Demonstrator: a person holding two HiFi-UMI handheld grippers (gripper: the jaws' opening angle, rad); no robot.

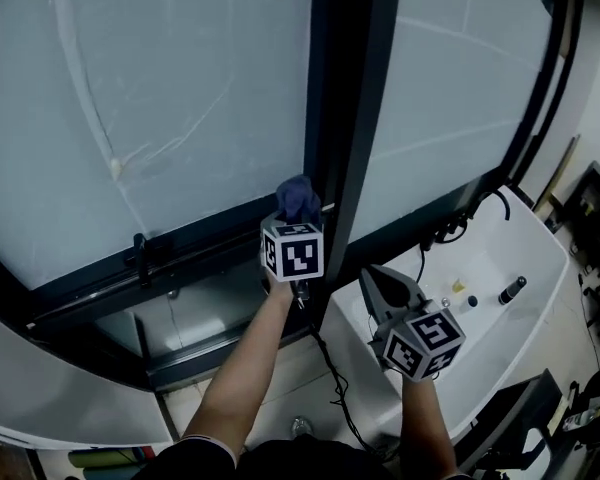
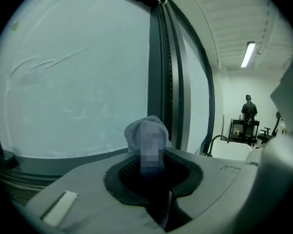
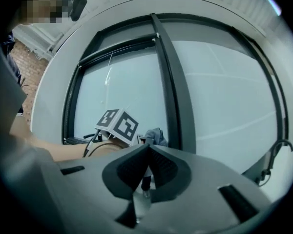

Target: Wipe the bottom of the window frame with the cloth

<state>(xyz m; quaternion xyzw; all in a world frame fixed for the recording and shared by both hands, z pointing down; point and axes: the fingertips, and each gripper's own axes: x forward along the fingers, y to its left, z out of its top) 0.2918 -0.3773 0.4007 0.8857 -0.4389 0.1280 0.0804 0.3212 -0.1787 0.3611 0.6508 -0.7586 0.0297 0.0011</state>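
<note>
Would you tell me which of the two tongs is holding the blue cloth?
The left tongs, shut on the cloth by the window frame; the right tongs are shut, empty.

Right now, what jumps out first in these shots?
The blue cloth bunched in the shut left gripper, held at the centre post of the dark window frame, just above its bottom rail. To its lower right in the head view, the right gripper hangs shut and empty by a white basin.
</note>
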